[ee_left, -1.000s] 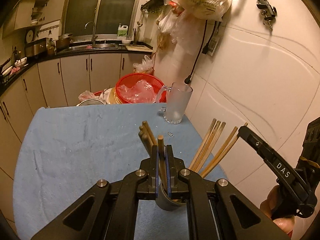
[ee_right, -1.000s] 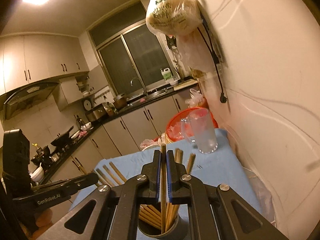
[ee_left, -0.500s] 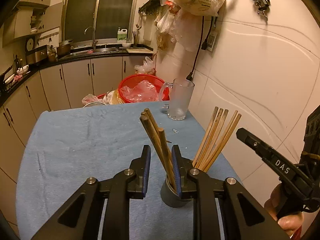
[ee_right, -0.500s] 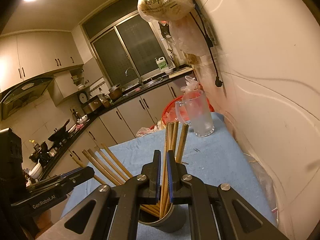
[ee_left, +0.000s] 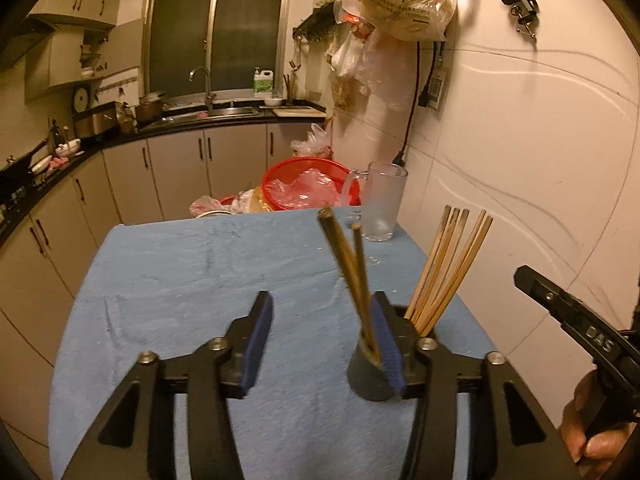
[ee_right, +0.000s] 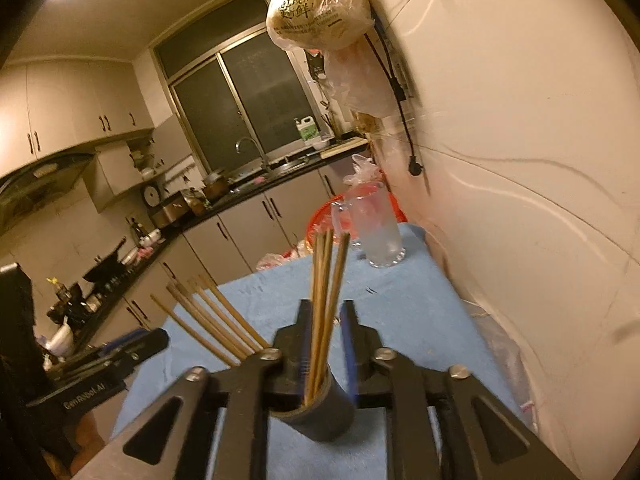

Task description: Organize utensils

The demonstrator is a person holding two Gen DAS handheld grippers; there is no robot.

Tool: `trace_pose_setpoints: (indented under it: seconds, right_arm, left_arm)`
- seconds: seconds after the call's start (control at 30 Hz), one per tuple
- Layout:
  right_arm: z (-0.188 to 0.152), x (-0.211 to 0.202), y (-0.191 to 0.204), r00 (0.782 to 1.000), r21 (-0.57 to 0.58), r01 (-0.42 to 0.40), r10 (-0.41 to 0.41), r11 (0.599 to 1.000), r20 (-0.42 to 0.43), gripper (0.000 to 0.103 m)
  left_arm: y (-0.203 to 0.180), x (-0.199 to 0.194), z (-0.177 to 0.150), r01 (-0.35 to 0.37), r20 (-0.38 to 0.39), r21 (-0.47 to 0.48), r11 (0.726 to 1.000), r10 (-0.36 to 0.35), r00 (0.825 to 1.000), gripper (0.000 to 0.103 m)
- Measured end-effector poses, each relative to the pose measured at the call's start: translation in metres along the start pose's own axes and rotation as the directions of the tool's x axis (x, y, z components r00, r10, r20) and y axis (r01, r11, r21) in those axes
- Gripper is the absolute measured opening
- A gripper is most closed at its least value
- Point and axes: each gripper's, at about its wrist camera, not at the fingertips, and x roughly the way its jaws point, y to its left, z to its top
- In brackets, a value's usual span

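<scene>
in the left wrist view the left gripper (ee_left: 320,340) fills the lower middle, its jaws just opened wide and gripping nothing, probably to let the chopsticks (ee_left: 354,280) settle in the cup (ee_left: 366,376) on the blue counter (ee_left: 192,272). in the right wrist view the right gripper (ee_right: 326,344) has just parted its jaws about halfway; sticks stand loose between them.
</scene>
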Motion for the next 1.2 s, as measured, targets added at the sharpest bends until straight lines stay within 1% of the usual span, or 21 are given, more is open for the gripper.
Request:
trace_pose_setpoints:
  seconds: [0.03, 0.07, 0.17, 0.2, 0.3, 0.4, 0.47, 0.5, 0.53, 0.6, 0.67, 0.73, 0.77, 0.8, 0.83, 0.9, 0.97, 1.07, 1.1, 1.13, 1.2]
  right_arm:
    - [-0.003, -0.003, 0.002, 1.000, -0.001, 0.011, -0.011, 1.000, 0.004, 0.064]
    - [-0.005, -0.006, 0.003, 1.000, 0.000, 0.018, -0.018, 1.000, 0.009, 0.076]
    - [-0.015, -0.014, 0.008, 0.998, -0.017, 0.054, -0.054, 0.998, 0.020, 0.076]
    - [-0.018, -0.015, 0.011, 0.997, -0.027, 0.076, -0.076, 0.997, 0.012, 0.076]
    - [-0.028, -0.015, 0.017, 0.992, -0.040, 0.127, -0.128, 0.991, -0.018, 0.077]
    - [-0.037, -0.009, 0.026, 0.974, -0.081, 0.217, -0.221, 0.973, -0.042, 0.077]
    - [-0.045, -0.005, 0.033, 0.958, -0.117, 0.267, -0.277, 0.956, -0.073, 0.077]
    - [-0.046, -0.003, 0.034, 0.950, -0.130, 0.287, -0.300, 0.949, -0.088, 0.077]
    - [-0.046, 0.000, 0.034, 0.941, -0.142, 0.310, -0.325, 0.940, -0.099, 0.078]
    - [-0.051, 0.003, 0.038, 0.909, -0.180, 0.383, -0.404, 0.906, -0.103, 0.078]
    - [-0.058, 0.000, 0.040, 0.884, -0.213, 0.434, -0.460, 0.875, -0.085, 0.080]
    - [-0.064, -0.001, 0.044, 0.862, -0.253, 0.471, -0.502, 0.845, -0.070, 0.081]
    - [-0.068, -0.002, 0.045, 0.847, -0.273, 0.494, -0.527, 0.826, -0.062, 0.081]
    - [-0.069, -0.003, 0.046, 0.838, -0.281, 0.510, -0.543, 0.813, -0.053, 0.081]
    - [-0.072, -0.005, 0.046, 0.829, -0.285, 0.524, -0.557, 0.802, -0.042, 0.081]
    - [-0.080, -0.012, 0.045, 0.812, -0.289, 0.556, -0.583, 0.779, -0.011, 0.081]
    - [-0.087, -0.019, 0.044, 0.805, -0.287, 0.569, -0.594, 0.770, 0.003, 0.081]
    - [-0.093, -0.030, 0.048, 0.799, -0.297, 0.580, -0.600, 0.758, 0.029, 0.081]
    - [-0.094, -0.037, 0.050, 0.798, -0.296, 0.585, -0.602, 0.755, 0.041, 0.081]
    - [-0.094, -0.041, 0.052, 0.798, -0.294, 0.585, -0.600, 0.756, 0.047, 0.081]
    - [-0.094, -0.054, 0.055, 0.813, -0.271, 0.572, -0.580, 0.775, 0.057, 0.081]
  left_arm:
    - [0.002, -0.003, -0.004, -0.013, 0.004, 0.000, 1.000, 0.013, 1.000, 0.065]
    - [0.004, -0.005, -0.008, -0.024, 0.009, -0.002, 1.000, 0.025, 1.000, 0.065]
    - [0.012, -0.008, -0.023, -0.065, 0.011, -0.009, 0.998, 0.066, 0.998, 0.068]
    - [0.015, -0.007, -0.028, -0.078, -0.002, -0.013, 0.997, 0.078, 0.997, 0.072]
    - [0.025, -0.001, -0.045, -0.126, -0.035, -0.033, 0.991, 0.125, 0.992, 0.075]
    - [0.033, 0.007, -0.060, -0.223, -0.080, -0.036, 0.974, 0.220, 0.972, 0.079]
    - [0.037, 0.010, -0.067, -0.266, -0.099, -0.037, 0.963, 0.262, 0.960, 0.082]
    - [0.038, 0.010, -0.070, -0.294, -0.099, -0.033, 0.955, 0.289, 0.952, 0.083]
    - [0.039, 0.010, -0.074, -0.340, -0.098, -0.023, 0.940, 0.336, 0.937, 0.085]
    - [0.041, 0.008, -0.082, -0.403, -0.091, -0.001, 0.915, 0.402, 0.911, 0.087]
    - [0.042, 0.008, -0.088, -0.469, -0.097, 0.026, 0.883, 0.469, 0.878, 0.088]
    - [0.042, 0.011, -0.095, -0.504, -0.129, 0.075, 0.860, 0.510, 0.851, 0.088]
    - [0.041, 0.010, -0.099, -0.508, -0.141, 0.100, 0.856, 0.517, 0.844, 0.088]
    - [0.039, 0.007, -0.105, -0.518, -0.130, 0.112, 0.848, 0.529, 0.838, 0.088]
    - [0.037, 0.004, -0.110, -0.539, -0.115, 0.116, 0.835, 0.550, 0.827, 0.088]
    - [0.033, -0.005, -0.120, -0.597, -0.076, 0.120, 0.794, 0.607, 0.791, 0.088]
    - [0.028, -0.013, -0.125, -0.621, -0.045, 0.137, 0.772, 0.631, 0.774, 0.088]
    - [0.023, -0.031, -0.129, -0.635, 0.004, 0.135, 0.760, 0.641, 0.768, 0.088]
    - [0.021, -0.038, -0.130, -0.635, 0.017, 0.133, 0.761, 0.638, 0.769, 0.088]
    - [0.019, -0.047, -0.130, -0.617, 0.025, 0.127, 0.776, 0.620, 0.785, 0.088]
    - [0.018, -0.060, -0.128, -0.569, 0.028, 0.111, 0.815, 0.569, 0.822, 0.088]
